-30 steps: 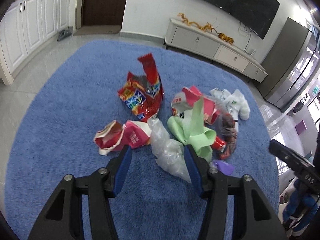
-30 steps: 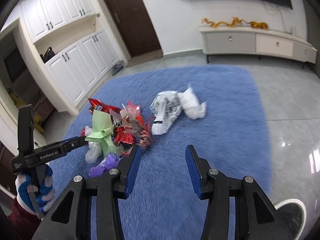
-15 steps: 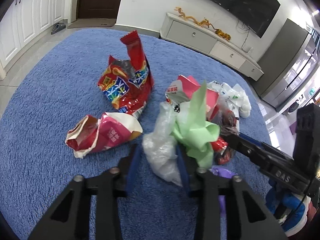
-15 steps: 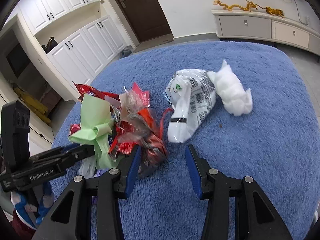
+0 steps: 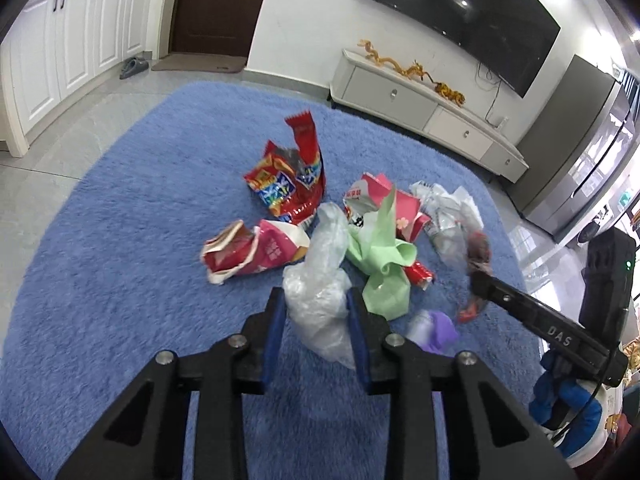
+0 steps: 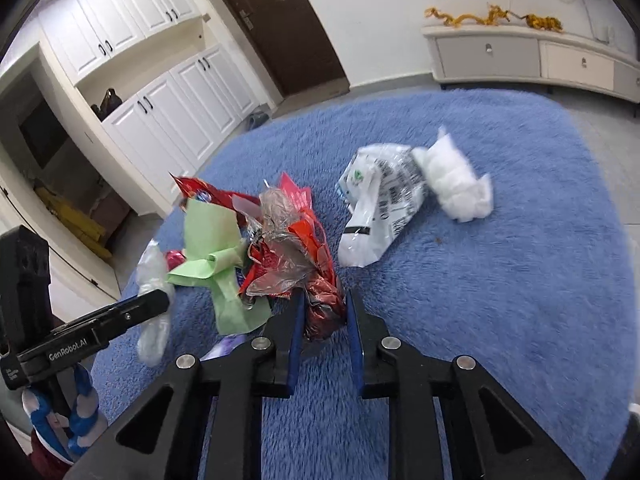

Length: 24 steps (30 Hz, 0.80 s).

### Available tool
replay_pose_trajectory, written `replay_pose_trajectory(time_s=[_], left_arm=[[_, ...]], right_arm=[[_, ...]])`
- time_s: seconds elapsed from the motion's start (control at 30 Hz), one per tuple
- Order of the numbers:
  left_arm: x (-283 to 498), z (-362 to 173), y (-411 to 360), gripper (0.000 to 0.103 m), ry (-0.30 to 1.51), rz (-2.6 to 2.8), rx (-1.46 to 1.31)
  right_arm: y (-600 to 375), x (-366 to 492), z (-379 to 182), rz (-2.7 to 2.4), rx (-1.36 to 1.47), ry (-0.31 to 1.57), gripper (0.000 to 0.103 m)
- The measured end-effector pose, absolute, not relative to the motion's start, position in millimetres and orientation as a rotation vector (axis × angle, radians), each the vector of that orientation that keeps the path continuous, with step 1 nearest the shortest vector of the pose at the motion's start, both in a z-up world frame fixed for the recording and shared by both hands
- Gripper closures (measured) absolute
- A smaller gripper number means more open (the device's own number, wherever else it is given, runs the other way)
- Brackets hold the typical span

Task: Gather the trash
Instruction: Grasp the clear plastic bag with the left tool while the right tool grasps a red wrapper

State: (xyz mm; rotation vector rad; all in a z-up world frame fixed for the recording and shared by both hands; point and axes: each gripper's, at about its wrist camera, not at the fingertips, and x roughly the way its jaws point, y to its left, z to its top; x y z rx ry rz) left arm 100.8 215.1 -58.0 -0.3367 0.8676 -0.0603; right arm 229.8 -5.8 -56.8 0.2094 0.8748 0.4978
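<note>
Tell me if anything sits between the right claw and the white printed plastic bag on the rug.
Nothing lies on the blue rug between them, but the right claw is already shut on a crumpled red foil wrapper, so its jaws are occupied. The white printed plastic bag lies ahead, slightly right, beside a white wad.

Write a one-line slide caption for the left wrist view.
Left gripper pinching a clear plastic bag beside crumpled wrappers on a blue rug.
</note>
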Motion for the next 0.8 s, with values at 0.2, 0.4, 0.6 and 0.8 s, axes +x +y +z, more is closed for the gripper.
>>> replay_pose_trajectory(time_s=[0.2,0.4,0.6,0.8], left_arm=[[73,-28,210,0.074,0.809,-0.058,-0.323],[43,7,200,0.074,0.744,-0.047,-0.288],[23,36,179,0.074,0.694,-0.069,-0.255],[5,56,141,0.074,0.661,-0.117,-0.181]], right_arm=[[-39,190,-24,0.471,0.234,0.777,0.083],[-77,142,12,0.452,0.256,0.675,0.083],[-110,101,40,0.428,0.266,0.594,0.083],[-146,66,48,0.393,0.307,0.549,0.083]])
